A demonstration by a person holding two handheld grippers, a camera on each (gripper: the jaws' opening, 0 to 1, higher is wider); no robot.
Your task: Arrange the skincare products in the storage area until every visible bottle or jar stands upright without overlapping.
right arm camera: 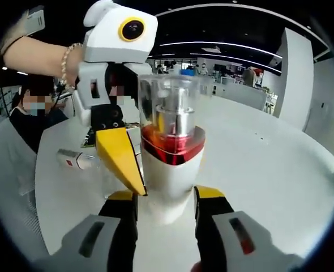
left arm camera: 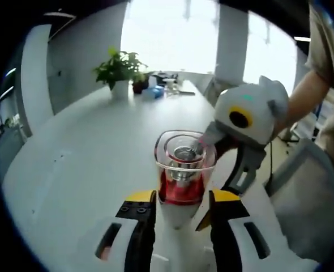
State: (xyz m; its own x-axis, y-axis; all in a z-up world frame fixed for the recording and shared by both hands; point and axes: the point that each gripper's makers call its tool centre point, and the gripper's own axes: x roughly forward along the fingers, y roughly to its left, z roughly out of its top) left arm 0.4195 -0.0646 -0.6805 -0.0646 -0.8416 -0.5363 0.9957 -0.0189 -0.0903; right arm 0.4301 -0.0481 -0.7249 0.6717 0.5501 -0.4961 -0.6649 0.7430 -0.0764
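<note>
Both grippers pinch one upright pump bottle [left arm camera: 181, 187]: left gripper [left arm camera: 181, 218] and right gripper [right arm camera: 166, 198] clamp its white base.

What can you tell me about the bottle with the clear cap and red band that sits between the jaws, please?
The bottle has a white body, a glossy red band at the shoulder and a clear cap over a silver pump. It looks like plastic. It stands upright above the white table. The left hand-held gripper has its jaws at either side of the white body, and the right hand-held gripper flanks it likewise; contact looks likely but I cannot confirm it.
</note>
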